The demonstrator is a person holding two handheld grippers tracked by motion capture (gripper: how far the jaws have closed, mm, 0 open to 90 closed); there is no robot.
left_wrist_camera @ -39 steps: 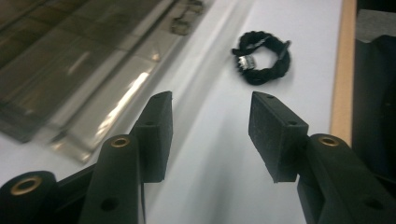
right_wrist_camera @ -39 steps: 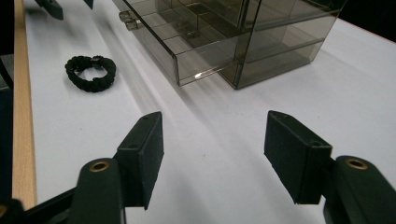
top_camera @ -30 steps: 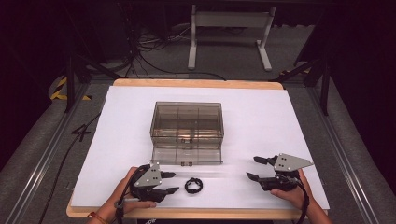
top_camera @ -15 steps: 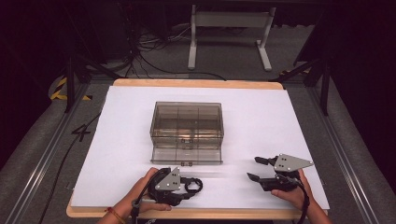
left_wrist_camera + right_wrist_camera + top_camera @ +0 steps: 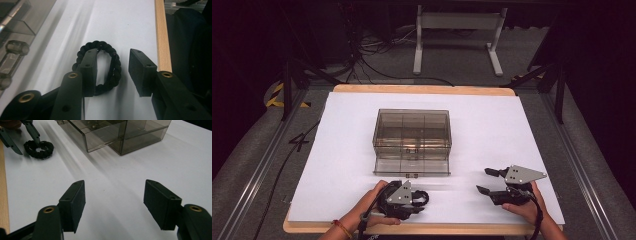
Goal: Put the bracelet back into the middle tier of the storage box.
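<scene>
Reaching for the black braided bracelet (image 5: 98,67), we have the left gripper (image 5: 112,68) down on it at the near edge of the table (image 5: 337,165), just left of the middle. Its jaws stand apart: one pad is planted inside the loop, the other sits outside on the bare white sheet towards the wooden lip, so one side of the band lies between them, not yet pinched. We judge this the very start of the pick-up: the grip is lined up, the squeeze and the lift are both left to do.

The bracelet lies flat, a slightly stretched oval. From the left gripper view its long axis runs away from the camera, roughly along the jaws; being a closed ring, it has no real front or back to point.

Beyond it, near the table's centre, stands the clear smoky box (image 5: 412,135), its drawer (image 5: 412,166) pulled out towards the near edge. If the bracelet is bound for that drawer, we reckon all the carrying remains ahead.

Over by the near right corner the right gripper (image 5: 488,181) hovers with its jaws wide apart, holding nothing, well clear of box and bracelet.
</scene>
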